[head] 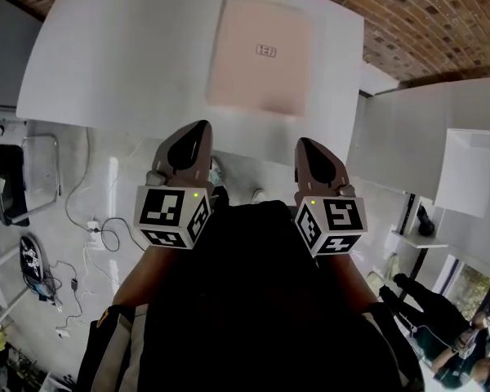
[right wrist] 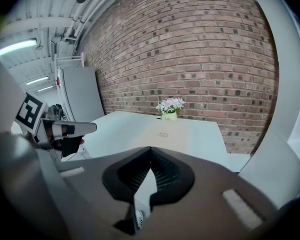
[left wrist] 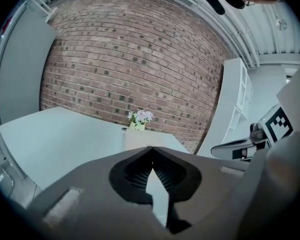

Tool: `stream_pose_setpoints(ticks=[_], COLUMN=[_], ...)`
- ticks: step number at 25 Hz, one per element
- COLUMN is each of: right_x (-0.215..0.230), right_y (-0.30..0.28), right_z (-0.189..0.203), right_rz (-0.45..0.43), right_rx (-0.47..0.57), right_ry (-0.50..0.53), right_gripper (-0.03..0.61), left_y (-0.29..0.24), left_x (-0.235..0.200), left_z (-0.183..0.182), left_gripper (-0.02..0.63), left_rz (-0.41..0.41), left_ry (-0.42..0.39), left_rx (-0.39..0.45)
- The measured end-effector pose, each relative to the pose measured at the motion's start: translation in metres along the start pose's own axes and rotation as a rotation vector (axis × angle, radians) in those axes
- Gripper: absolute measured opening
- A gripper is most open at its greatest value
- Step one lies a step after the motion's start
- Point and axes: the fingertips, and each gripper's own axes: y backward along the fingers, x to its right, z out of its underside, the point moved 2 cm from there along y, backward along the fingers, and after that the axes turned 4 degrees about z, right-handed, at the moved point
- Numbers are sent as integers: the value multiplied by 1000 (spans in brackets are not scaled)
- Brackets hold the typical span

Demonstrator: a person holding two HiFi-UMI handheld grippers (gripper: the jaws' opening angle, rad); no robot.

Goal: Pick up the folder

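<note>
The head view looks steeply down from above the near edge of the table [head: 122,64], taking in its whole top, with the left gripper [head: 201,126] and right gripper [head: 304,143] at that edge. Each gripper view sits low, near the table's front, facing across it toward the brick wall [left wrist: 130,59] behind. All three share the tabletop, the folder [head: 260,55] on it and the flower pot [right wrist: 169,107] at its far edge.

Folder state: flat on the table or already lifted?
Flat. The folder lies on the table near its far edge; the left gripper and right gripper, both shut and empty, are well short of it.
</note>
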Motion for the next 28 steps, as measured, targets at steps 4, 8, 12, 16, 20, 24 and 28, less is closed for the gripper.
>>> stream_pose_setpoints(ticks=[4, 8, 12, 16, 20, 24, 28], right_x=[-4, 6, 19, 35, 49, 65, 80], right_y=[-5, -10, -25, -46, -64, -83, -99], right_z=[-2, -7, -10, -14, -23, -28, -29], right_rz=[30, 52, 28, -4, -35, -53, -72], right_rx=[-10, -7, -12, -23, -24, -33, -43], right_ry=[-3, -12, -22, -20, -4, 7, -5], right_gripper=[2, 2, 2, 2, 2, 2, 2], left_y=[-9, -18, -34, -54, -74, -94, -109], left_x=[-15, -18, -9, 1, 9, 11, 11], left_z=[-8, -9, -9, -15, -18, -20, -16], left_gripper=[-2, -2, -2, -2, -2, -1, 52], left_rz=[28, 33, 20, -7, -40, -75, -109], left_ry=[-7, -1, -6, -17, -27, -36, -47], left_rx=[-6, -13, -31, -35, -50, -71, -114])
